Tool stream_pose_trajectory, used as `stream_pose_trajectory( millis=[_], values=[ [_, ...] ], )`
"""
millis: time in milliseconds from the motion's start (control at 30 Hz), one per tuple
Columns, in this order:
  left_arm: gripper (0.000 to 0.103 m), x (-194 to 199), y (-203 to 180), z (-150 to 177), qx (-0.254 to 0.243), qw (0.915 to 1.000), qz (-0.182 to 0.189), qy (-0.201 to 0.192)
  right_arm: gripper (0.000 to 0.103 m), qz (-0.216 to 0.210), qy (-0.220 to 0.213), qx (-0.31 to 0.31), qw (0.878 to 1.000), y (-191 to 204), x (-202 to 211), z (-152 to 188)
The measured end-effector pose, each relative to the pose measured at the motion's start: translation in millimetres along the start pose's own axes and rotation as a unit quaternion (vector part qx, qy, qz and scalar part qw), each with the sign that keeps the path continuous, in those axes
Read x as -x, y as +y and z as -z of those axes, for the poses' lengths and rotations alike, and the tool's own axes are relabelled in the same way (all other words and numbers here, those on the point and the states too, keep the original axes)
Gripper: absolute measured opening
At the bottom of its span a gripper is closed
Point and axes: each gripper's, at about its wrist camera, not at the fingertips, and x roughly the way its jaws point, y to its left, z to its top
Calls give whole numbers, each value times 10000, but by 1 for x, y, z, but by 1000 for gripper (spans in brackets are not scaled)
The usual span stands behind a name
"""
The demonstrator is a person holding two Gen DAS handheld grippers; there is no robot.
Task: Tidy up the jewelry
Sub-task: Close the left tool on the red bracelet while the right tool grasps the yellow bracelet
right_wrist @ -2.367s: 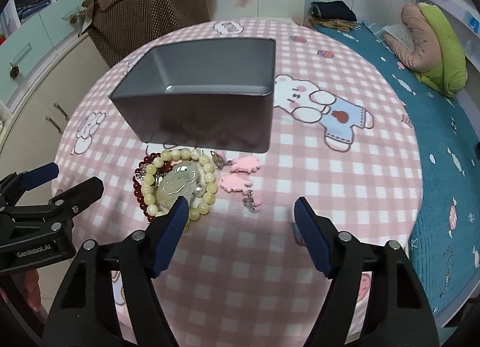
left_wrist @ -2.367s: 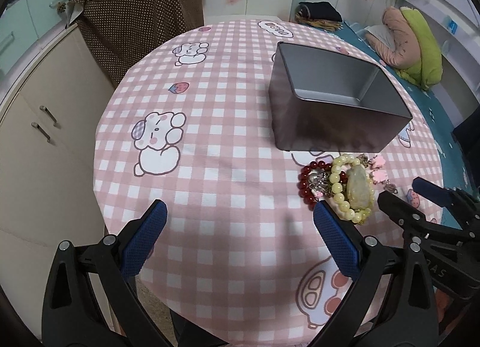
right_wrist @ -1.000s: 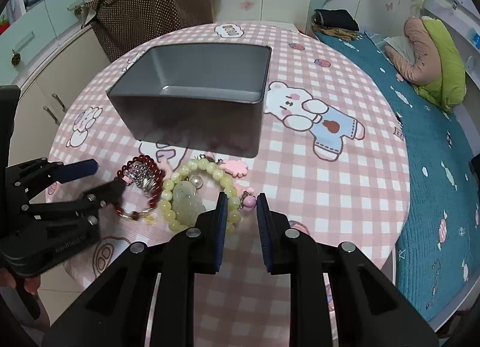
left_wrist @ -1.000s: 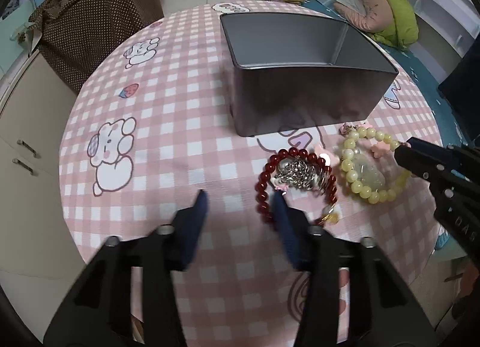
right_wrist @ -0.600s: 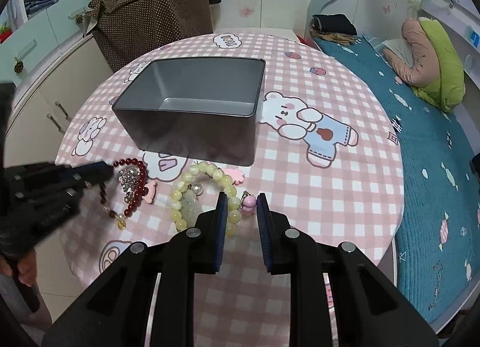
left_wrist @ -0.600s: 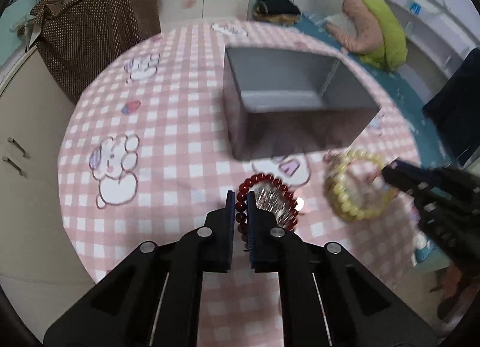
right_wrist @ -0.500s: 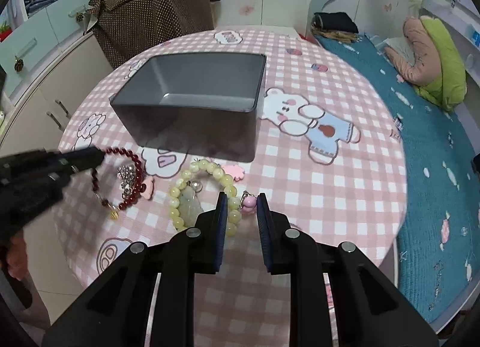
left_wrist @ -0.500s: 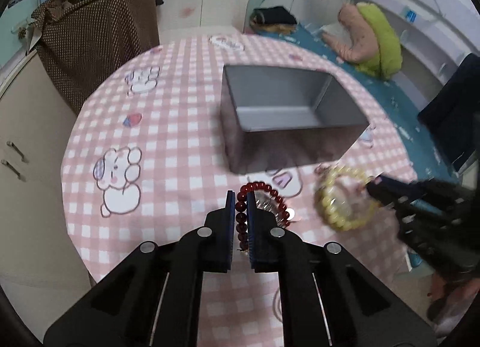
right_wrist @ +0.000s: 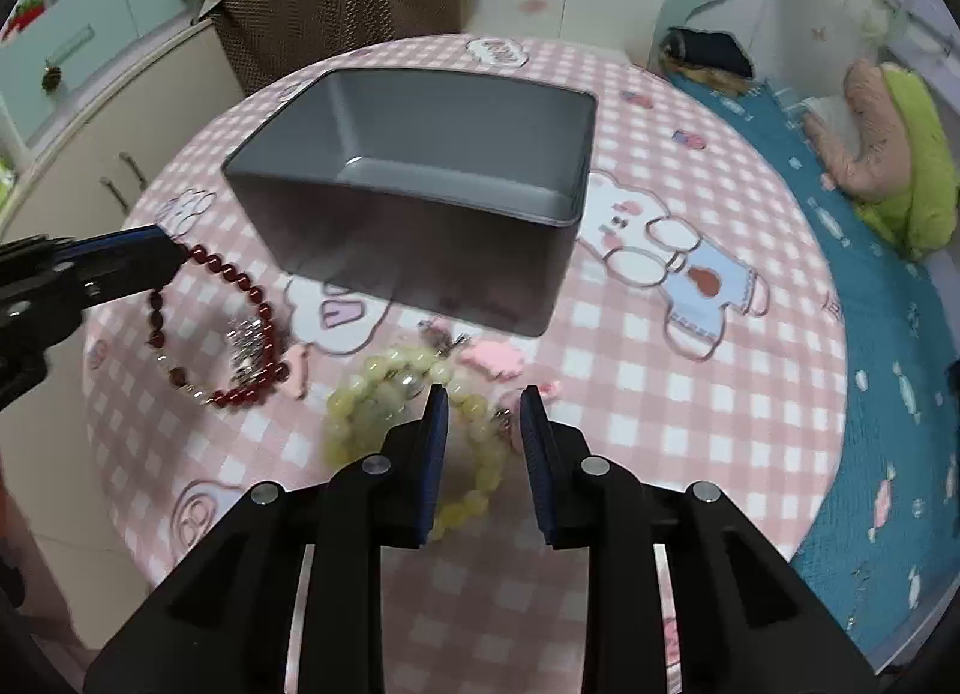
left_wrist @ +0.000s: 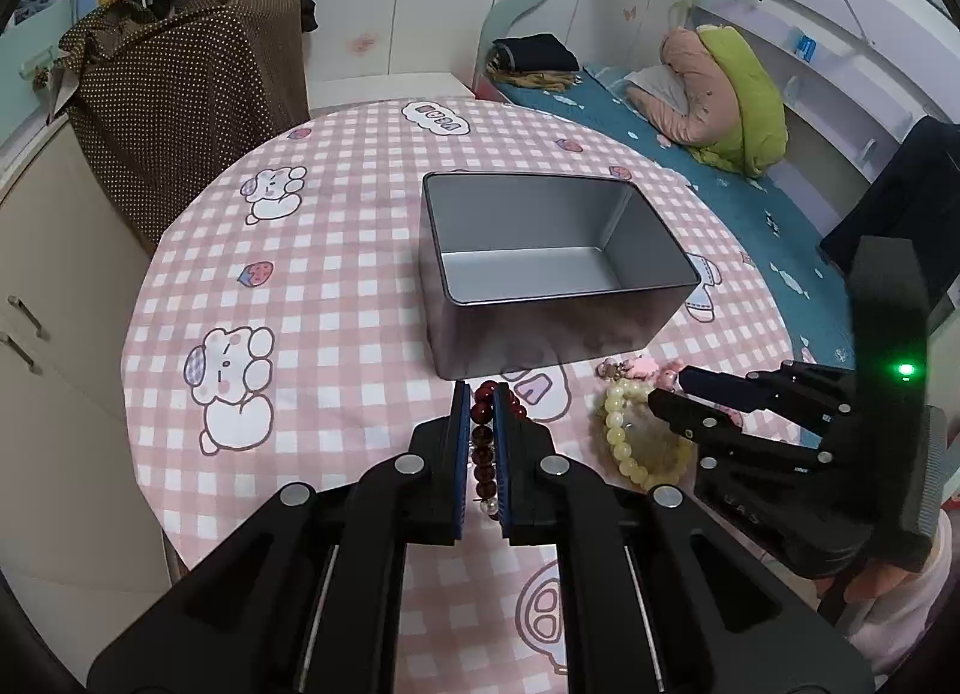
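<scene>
My left gripper [left_wrist: 480, 397] is shut on a dark red bead bracelet [left_wrist: 482, 442] and holds it lifted in front of the grey metal tin [left_wrist: 534, 235]. In the right wrist view the red bracelet [right_wrist: 240, 334] hangs from the left gripper [right_wrist: 171, 256], with a silver charm on it. My right gripper [right_wrist: 479, 403] is shut on the yellow-green bead bracelet [right_wrist: 384, 388], just above the pink checked tablecloth. That bracelet [left_wrist: 624, 436] shows in the left view beside the right gripper [left_wrist: 666, 388]. The tin [right_wrist: 420, 153] is open and empty.
Pink hair clips [right_wrist: 495, 358] and a small charm lie on the cloth near the tin's front wall. The round table's edge [left_wrist: 138, 454] drops off at the left. A brown dotted bag [left_wrist: 180, 93] stands behind, a bed [right_wrist: 870, 274] to the right.
My left gripper shut on the red bracelet and lifted it off the cloth toward the tin. My right gripper shut on the yellow-green bracelet, which has shifted and blurs now.
</scene>
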Motion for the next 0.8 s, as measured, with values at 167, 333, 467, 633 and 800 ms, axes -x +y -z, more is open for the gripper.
stream_pose_trajectory(
  millis=[167,333,467,633,800],
  values=[
    [8,2,-3,0,-68,10000,26,-40,24,-47,45,-283,9996,-8,11,13],
    [8,0,-6,2,-100,9999,55,-21,26,105,126,-132,9998,-1,3,20],
    [8,1,-5,3,-59,10000,53,-24,9,42,53,-364,9993,-8,4,23],
    [8,11,-3,0,-2,9996,227,-138,9,-105,-215,-585,9980,-18,20,20],
    [8,25,-7,-4,-4,9982,511,-327,9,-189,-524,-515,9971,-16,41,13]
  ],
)
